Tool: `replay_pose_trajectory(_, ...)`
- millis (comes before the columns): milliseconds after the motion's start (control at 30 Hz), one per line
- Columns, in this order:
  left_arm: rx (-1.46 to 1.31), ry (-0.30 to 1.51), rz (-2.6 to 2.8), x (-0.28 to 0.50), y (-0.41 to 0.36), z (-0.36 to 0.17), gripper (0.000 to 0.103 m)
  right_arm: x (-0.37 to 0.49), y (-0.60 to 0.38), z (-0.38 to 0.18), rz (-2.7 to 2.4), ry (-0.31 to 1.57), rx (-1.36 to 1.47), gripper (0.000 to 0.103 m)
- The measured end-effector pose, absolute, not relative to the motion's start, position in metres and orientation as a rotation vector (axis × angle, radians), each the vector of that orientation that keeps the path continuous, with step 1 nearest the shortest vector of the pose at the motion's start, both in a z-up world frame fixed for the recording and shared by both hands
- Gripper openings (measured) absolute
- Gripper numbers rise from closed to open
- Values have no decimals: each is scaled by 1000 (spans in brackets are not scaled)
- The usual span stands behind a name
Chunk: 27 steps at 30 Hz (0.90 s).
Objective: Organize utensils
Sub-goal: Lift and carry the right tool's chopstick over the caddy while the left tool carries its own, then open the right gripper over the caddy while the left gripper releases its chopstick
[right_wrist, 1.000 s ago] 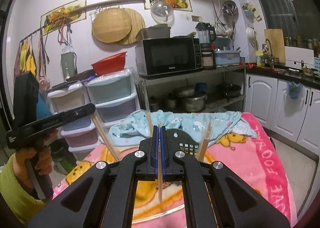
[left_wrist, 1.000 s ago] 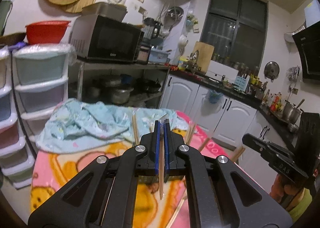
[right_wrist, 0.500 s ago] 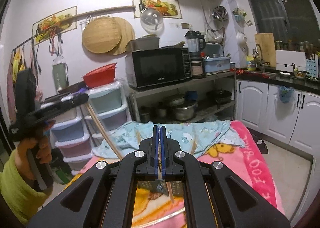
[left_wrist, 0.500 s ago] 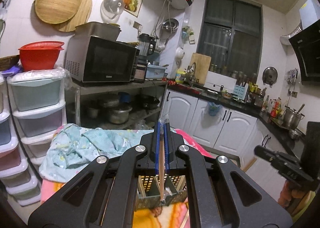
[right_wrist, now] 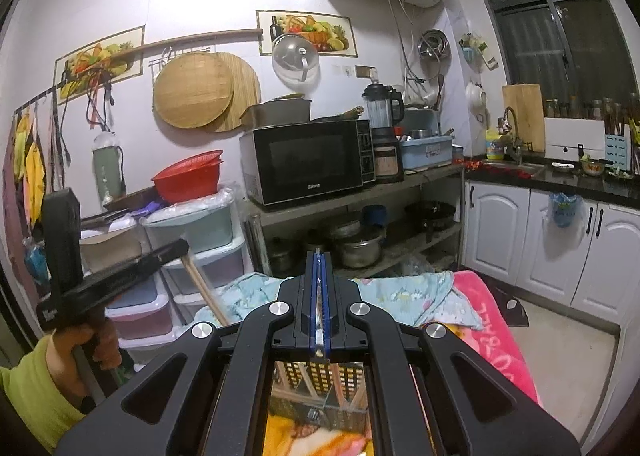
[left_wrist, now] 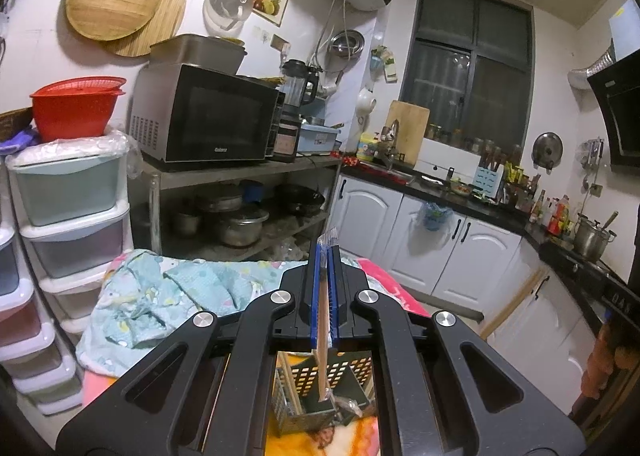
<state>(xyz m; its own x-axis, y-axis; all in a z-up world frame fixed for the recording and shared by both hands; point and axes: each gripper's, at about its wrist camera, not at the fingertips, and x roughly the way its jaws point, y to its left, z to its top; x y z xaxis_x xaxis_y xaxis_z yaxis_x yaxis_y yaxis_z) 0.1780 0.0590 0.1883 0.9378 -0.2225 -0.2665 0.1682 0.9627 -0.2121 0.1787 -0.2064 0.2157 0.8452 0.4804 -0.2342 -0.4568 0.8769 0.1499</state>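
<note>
My left gripper is shut on a wooden chopstick that hangs down over a perforated metal utensil basket holding other chopsticks. My right gripper is shut on another chopstick, seen almost end-on, above the same basket. The left gripper also shows at the left of the right wrist view with its chopstick slanting down. The right gripper's body shows at the right edge of the left wrist view.
The basket stands on a pink and yellow blanket with a crumpled light blue cloth behind it. Plastic drawers, a shelf with a microwave and white cabinets lie beyond.
Both grippers have risen and tipped up with their chopsticks. The basket has come into view beneath them, and the chopstick ends now hang over it.
</note>
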Motion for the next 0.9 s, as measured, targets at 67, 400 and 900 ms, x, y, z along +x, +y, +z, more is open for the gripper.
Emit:
replay_pose_trajectory(67, -194, 297, -199, 181, 60, 187, 2, 185, -204, 217, 494, 273, 89, 2)
replay_pose_trajectory(400, -184, 319, -192, 194, 59, 174, 2, 217, -192, 207, 494, 318, 75, 2)
replay_pose_trajectory(900, -130, 369, -185, 213, 46, 138, 2, 257, -184, 156, 480, 423, 122, 2)
